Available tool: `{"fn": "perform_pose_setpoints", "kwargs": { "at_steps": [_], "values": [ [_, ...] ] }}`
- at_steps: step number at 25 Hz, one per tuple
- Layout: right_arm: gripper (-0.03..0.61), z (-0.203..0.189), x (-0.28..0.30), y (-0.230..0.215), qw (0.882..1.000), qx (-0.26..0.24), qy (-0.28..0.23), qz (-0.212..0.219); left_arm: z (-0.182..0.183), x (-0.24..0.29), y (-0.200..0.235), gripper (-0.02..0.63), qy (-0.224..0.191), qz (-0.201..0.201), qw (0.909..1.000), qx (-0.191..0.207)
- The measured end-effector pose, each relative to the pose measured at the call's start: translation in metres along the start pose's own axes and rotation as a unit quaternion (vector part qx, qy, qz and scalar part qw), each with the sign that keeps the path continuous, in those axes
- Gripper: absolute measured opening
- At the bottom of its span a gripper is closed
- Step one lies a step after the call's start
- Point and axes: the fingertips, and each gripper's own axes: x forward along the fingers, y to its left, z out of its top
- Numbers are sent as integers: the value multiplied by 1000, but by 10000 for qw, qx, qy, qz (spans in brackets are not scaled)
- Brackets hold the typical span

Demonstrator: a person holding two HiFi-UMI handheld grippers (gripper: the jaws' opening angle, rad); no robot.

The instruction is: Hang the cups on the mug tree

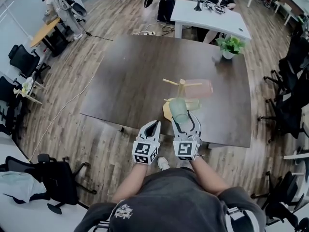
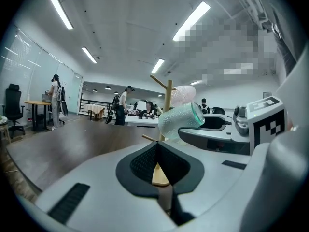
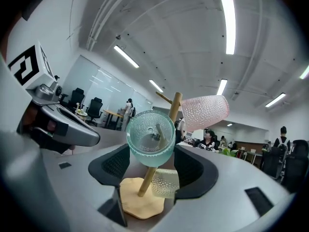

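The wooden mug tree point(image 1: 181, 87) stands on its pale round base near the front edge of the dark table point(image 1: 130, 76). A pink cup point(image 1: 199, 88) hangs on an upper right peg, and a pale yellow cup point(image 3: 165, 182) hangs low by the stem. My right gripper point(image 1: 185, 116) is shut on a green dimpled cup point(image 3: 150, 138), held against the tree's stem point(image 3: 170, 115), with a peg showing through the glass. Just left of it, my left gripper point(image 1: 155, 123) is shut and holds nothing. In the left gripper view the green cup point(image 2: 179, 121) lies on its side beside the tree point(image 2: 167, 100).
A potted plant point(image 1: 230, 46) stands at the table's far right corner. Behind it is a white table point(image 1: 207, 16) where people sit. Office chairs point(image 1: 289, 95) line the right side, more chairs point(image 1: 21, 59) stand at the left, and a cable runs over the wooden floor.
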Motion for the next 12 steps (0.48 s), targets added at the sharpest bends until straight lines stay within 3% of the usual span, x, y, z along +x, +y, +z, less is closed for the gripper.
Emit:
{"fn": "perform_pose_setpoints", "kwargs": {
  "at_steps": [12],
  "values": [
    [304,-4,-5,5,9994,343,56,55,2,-24,-14,0,-15,141,9999,52]
  ]
}}
